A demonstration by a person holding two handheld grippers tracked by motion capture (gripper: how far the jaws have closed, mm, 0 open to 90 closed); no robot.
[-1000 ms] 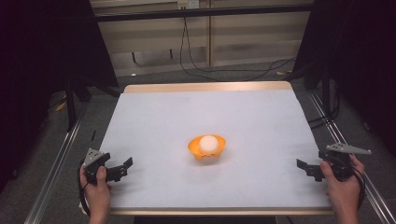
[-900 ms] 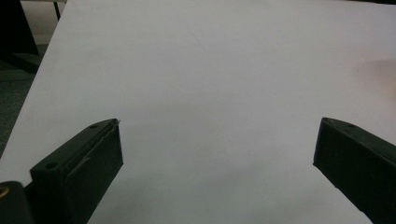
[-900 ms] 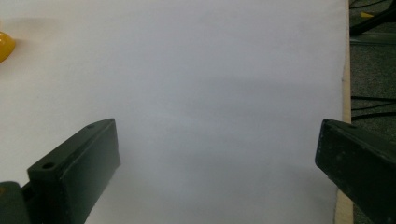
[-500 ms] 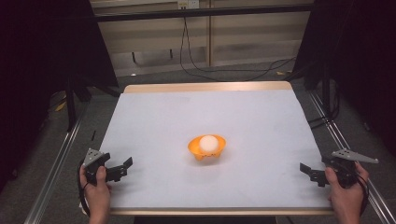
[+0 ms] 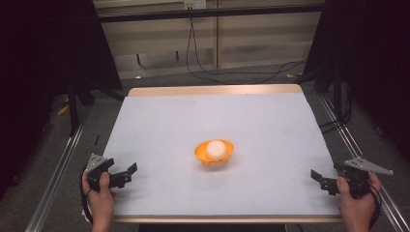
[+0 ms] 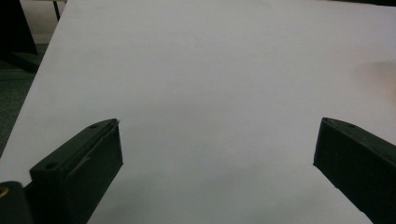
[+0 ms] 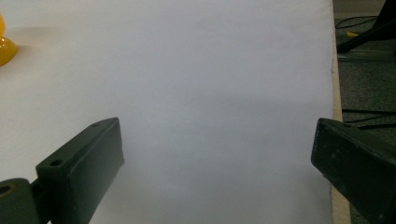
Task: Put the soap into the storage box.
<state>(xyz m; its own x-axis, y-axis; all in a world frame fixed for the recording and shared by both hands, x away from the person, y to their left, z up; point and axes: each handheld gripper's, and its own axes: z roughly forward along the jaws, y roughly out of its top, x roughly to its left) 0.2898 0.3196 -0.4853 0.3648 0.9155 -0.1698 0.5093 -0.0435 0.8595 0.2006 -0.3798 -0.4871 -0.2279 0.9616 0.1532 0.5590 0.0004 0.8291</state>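
Note:
An orange bowl (image 5: 214, 155) holding a white ball (image 5: 216, 148) sits in the middle of the white table (image 5: 203, 116). My left gripper (image 5: 127, 173) rests open near the front left corner, its jaws pointing toward the bowl. In the left gripper view my left gripper (image 6: 217, 144) has only bare tabletop between its jaws. My right gripper (image 5: 320, 180) is open near the front right edge, facing left. Its jaws have just been closing a little, with nothing between them. In the right gripper view my right gripper (image 7: 215, 144) frames bare table, with the bowl's edge (image 7: 5, 49) at far left.
Metal rails (image 5: 53, 179) run along both sides of the table. Black cables (image 5: 232, 72) lie on the floor beyond the far edge. The table's right edge (image 7: 334, 93) is close beside my right gripper.
My right hand has drifted slightly toward the near edge of the table. The left hand and the bowl have stayed put.

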